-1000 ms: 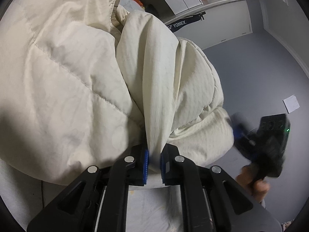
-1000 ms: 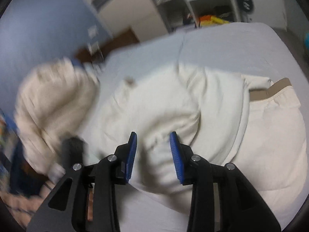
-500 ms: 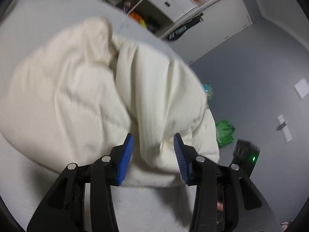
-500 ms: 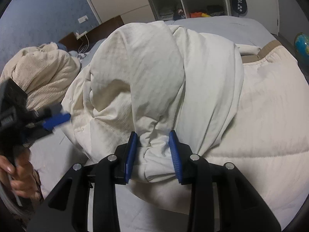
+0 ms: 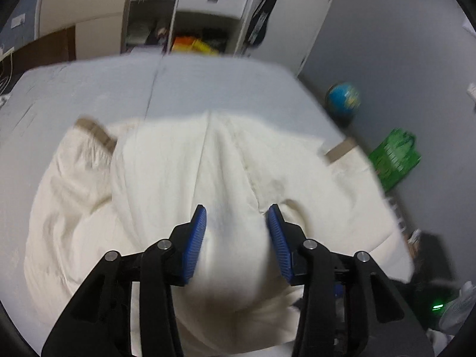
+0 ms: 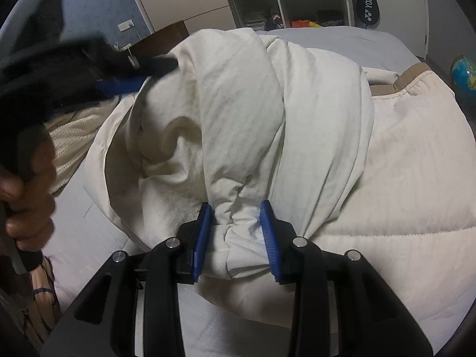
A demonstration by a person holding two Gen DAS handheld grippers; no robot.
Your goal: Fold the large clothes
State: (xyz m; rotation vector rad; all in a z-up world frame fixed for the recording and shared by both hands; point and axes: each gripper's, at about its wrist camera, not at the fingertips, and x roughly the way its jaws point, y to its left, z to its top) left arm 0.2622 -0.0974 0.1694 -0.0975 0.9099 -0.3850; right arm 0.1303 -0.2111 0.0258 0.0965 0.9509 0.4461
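Observation:
A cream padded jacket (image 5: 178, 163) with tan trim lies heaped on the grey bed (image 5: 208, 89). My left gripper (image 5: 237, 208) hovers above its middle, open, with no fabric between the blue pads. This view is motion-blurred. In the right wrist view the jacket (image 6: 238, 104) rises in a twisted bundle. My right gripper (image 6: 235, 208) is shut on a bunched fold at the bundle's near end. At the upper left of that view, a hand (image 6: 26, 193) holds the left gripper, whose blurred fingers (image 6: 125, 84) stand clear of the cloth.
A knitted cream blanket (image 6: 68, 136) lies on the bed left of the jacket. Open shelving (image 5: 208, 15) stands beyond the far edge of the bed. A globe (image 5: 342, 98) and a green bag (image 5: 392, 154) sit on the floor on the right. A racket bag (image 6: 367, 3) hangs by the shelves.
My left gripper let go of the jacket fold, opened, then rose and swung away over the bed. My right gripper came down and closed on the bunched fold, then stayed still.

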